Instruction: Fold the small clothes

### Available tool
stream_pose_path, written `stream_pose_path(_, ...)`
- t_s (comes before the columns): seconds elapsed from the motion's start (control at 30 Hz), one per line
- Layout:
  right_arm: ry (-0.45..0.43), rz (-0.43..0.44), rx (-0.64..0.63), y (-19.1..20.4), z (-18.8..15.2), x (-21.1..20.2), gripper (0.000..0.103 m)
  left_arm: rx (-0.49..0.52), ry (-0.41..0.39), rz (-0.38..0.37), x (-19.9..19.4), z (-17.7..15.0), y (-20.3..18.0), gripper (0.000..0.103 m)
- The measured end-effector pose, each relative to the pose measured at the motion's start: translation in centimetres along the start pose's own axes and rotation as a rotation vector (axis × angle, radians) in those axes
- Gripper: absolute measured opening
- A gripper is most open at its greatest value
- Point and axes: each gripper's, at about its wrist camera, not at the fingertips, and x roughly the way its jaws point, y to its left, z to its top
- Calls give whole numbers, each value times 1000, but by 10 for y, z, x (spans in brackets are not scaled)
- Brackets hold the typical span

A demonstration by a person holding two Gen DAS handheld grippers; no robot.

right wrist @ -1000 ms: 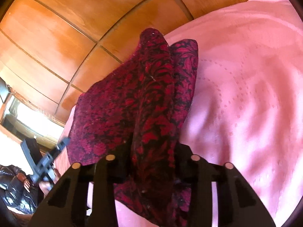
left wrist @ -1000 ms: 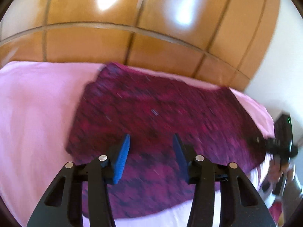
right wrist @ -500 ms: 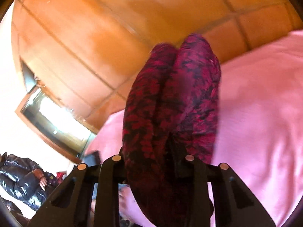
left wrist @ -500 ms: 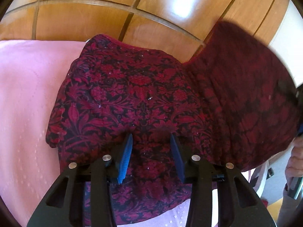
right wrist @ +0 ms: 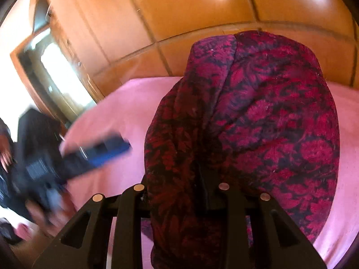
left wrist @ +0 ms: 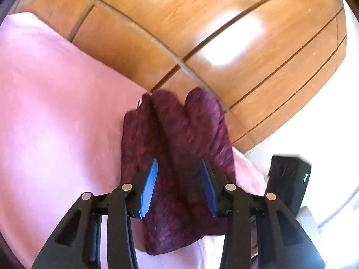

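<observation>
Pink bedspread (right wrist: 116, 112); garment (right wrist: 258, 116) between right gripper (right wrist: 179, 192) fingers

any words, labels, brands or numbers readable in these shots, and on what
None can be read.
The red patterned cloth carries only a leaf and flower print, no lettering.
The pink bedcover and wooden panels are plain.
The black device shows a small green light, no text.
</observation>
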Motion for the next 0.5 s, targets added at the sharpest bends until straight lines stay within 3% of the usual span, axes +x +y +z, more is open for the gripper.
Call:
stream_pose_path(0.07,-11,-23,-40,7,-1,-1,32,8,10,-38,1,9,-7,39)
stream_pose_path(0.13,-28,-6,-48,9,0,-5,38,15,37,-88,10,16,-17,46)
stream_pose_path(0.27,-50,10,-62,6,3,-11,48,56,63,-109,28,24,-50,49)
stream_pose_path(0.33,-68,27,-65,5,2,-18,56,74,69,-123,34,32,-63,59)
stream_pose_path(0.37,-70,40,-61,4,1,-20,62,82,78,-118,39,36,-70,71)
stream_pose_path(0.4,-75,54,-55,3,3,-18,62,89,97,-76,46,41,-74,76)
stream_pose_path(0.43,-85,63,-52,2,0,-25,63,91,114,-16,54,45,-77,76)
stream_pose_path(0.5,-93,82,-46,1,-6,-37,69,92,174,14,70,48,-78,76)
